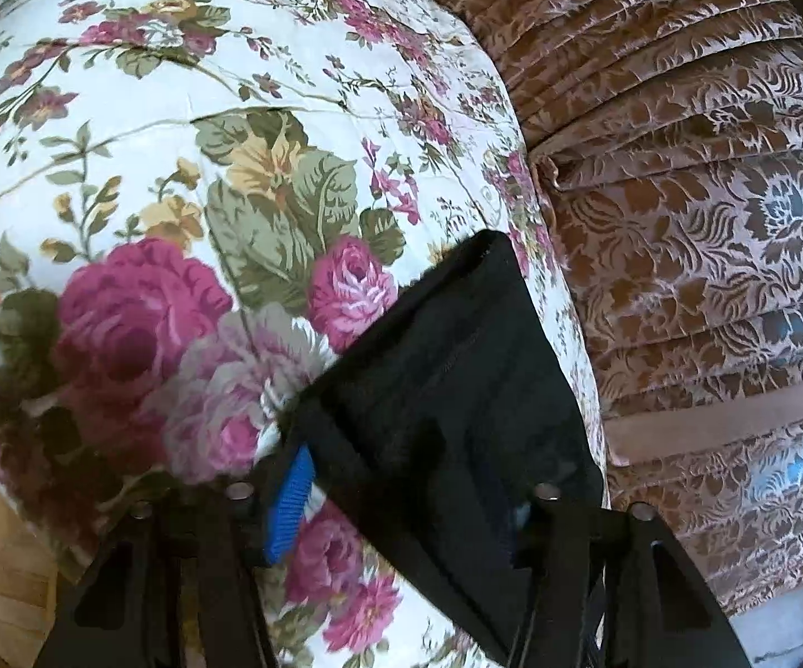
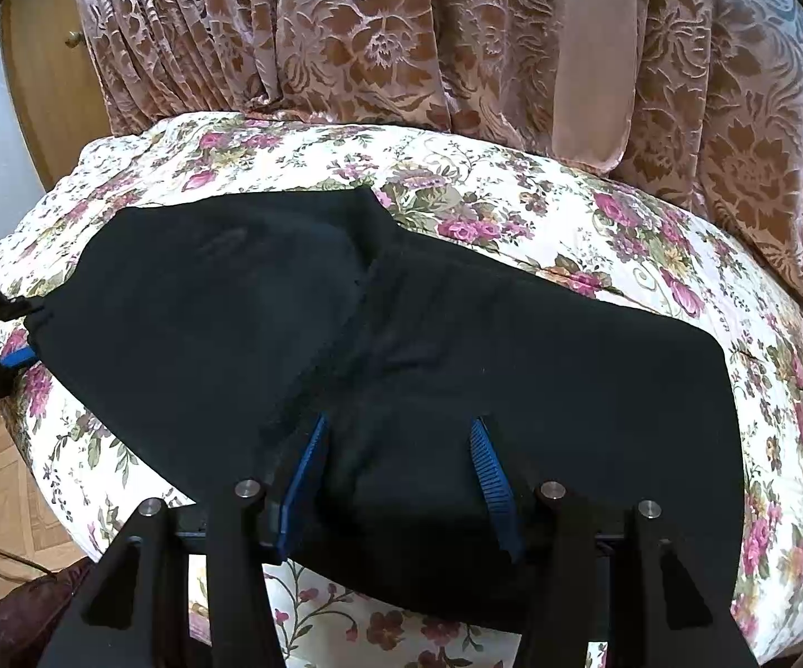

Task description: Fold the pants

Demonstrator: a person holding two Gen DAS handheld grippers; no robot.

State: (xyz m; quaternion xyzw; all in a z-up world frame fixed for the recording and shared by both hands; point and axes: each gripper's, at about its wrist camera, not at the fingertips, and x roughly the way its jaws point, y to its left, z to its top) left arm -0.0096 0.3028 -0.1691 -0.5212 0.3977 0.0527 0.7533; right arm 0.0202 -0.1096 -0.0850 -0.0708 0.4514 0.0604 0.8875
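Black pants (image 2: 379, 345) lie spread across a flowered bedspread (image 2: 596, 234), a tool at each end.

The pants rest flat on the bed, folded over on themselves, with a patterned brown curtain (image 2: 401, 44) hanging just behind. The right tool (image 2: 398, 467) points down at the near edge of the cloth, its two blue pads (image 2: 490, 462) planted apart on the fabric with a bulge of black cloth between them; whether it pinches that cloth I cannot tell. The left tool (image 1: 401, 479) is at the far left end, where a corner of the pants crosses between its fingers. One blue pad (image 1: 290, 501) sits clear of the cloth on the bedspread side and the other is hidden under the fabric, so its hold is also uncertain. A strip of wooden floor (image 2: 6, 479) shows beside the bed.
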